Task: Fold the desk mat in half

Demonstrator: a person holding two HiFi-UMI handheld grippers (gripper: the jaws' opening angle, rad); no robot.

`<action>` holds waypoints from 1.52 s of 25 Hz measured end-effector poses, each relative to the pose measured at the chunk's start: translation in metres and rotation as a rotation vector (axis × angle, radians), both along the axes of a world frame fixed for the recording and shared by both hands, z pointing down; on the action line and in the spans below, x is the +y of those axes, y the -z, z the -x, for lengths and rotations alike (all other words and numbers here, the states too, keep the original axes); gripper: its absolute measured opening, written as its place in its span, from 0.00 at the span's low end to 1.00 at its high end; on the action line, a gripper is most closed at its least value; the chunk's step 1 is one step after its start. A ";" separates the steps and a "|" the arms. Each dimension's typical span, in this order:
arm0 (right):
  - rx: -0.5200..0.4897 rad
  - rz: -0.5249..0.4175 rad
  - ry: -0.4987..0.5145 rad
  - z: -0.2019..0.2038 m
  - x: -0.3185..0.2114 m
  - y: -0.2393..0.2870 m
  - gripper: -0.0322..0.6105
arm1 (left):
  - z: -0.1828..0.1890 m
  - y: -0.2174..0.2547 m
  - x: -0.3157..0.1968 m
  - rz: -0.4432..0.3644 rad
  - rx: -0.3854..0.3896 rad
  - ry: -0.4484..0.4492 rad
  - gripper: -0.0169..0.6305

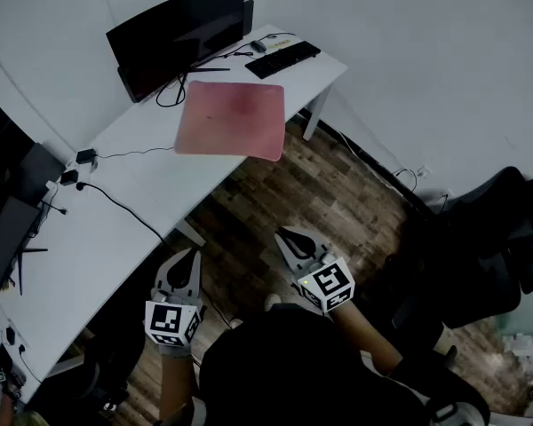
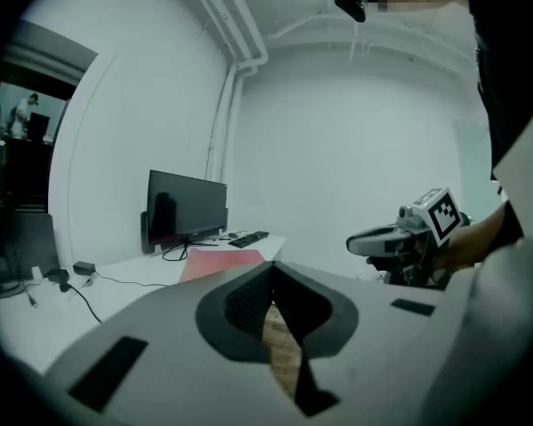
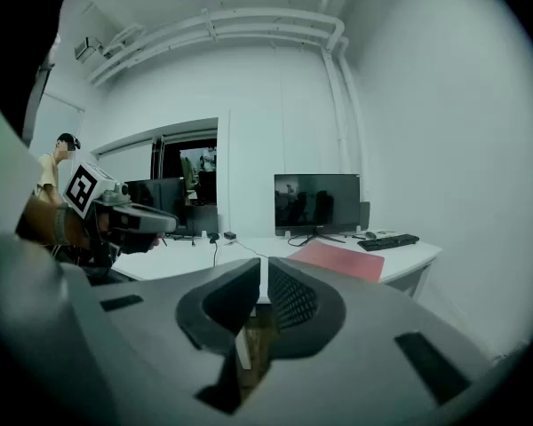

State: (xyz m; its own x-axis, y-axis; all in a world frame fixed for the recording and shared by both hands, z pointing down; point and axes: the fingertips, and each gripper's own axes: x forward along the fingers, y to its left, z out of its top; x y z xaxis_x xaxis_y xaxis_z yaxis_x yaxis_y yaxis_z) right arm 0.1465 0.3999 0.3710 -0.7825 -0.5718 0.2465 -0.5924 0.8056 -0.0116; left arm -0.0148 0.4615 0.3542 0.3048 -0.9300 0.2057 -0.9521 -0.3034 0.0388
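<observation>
A pink desk mat [image 1: 232, 119] lies flat and unfolded on the white desk [image 1: 151, 185], its near edge overhanging the desk's front. The mat also shows far off in the left gripper view [image 2: 220, 264] and in the right gripper view [image 3: 342, 260]. My left gripper [image 1: 188, 257] and right gripper [image 1: 285, 235] hang over the wooden floor, well short of the desk, both shut with nothing between the jaws. Each gripper appears in the other's view: the right gripper [image 2: 354, 243] from the left, the left gripper [image 3: 167, 223] from the right.
A black monitor [image 1: 179, 34] stands at the desk's back, with a keyboard [image 1: 282, 59] and a mouse [image 1: 258, 46] beside it. Cables and adapters [image 1: 84, 169] lie left of the mat. A dark office chair [image 1: 493, 247] stands at the right. Wooden floor [image 1: 311, 193] lies between me and the desk.
</observation>
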 end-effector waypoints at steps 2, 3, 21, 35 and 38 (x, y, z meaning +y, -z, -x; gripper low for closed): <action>-0.001 0.005 -0.003 -0.005 -0.005 0.001 0.11 | -0.005 -0.002 -0.004 0.001 -0.003 -0.001 0.04; -0.002 0.006 -0.005 -0.007 -0.007 0.001 0.11 | -0.008 -0.002 -0.007 0.002 -0.005 -0.001 0.04; -0.094 0.054 -0.029 -0.069 -0.051 -0.009 0.11 | -0.053 -0.008 -0.058 0.031 -0.066 0.025 0.04; -0.069 0.082 -0.052 -0.050 -0.107 -0.029 0.11 | -0.030 -0.031 -0.122 0.066 -0.054 0.003 0.04; -0.055 0.089 -0.059 -0.033 -0.128 -0.031 0.11 | -0.013 -0.035 -0.145 0.078 -0.041 -0.010 0.04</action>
State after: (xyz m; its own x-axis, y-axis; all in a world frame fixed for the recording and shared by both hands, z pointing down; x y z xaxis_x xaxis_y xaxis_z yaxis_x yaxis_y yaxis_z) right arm 0.1793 0.2720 0.4020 -0.7621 -0.5946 0.2562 -0.6349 0.7639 -0.1155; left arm -0.0022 0.3163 0.3890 0.3033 -0.9077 0.2901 -0.9504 -0.3101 0.0234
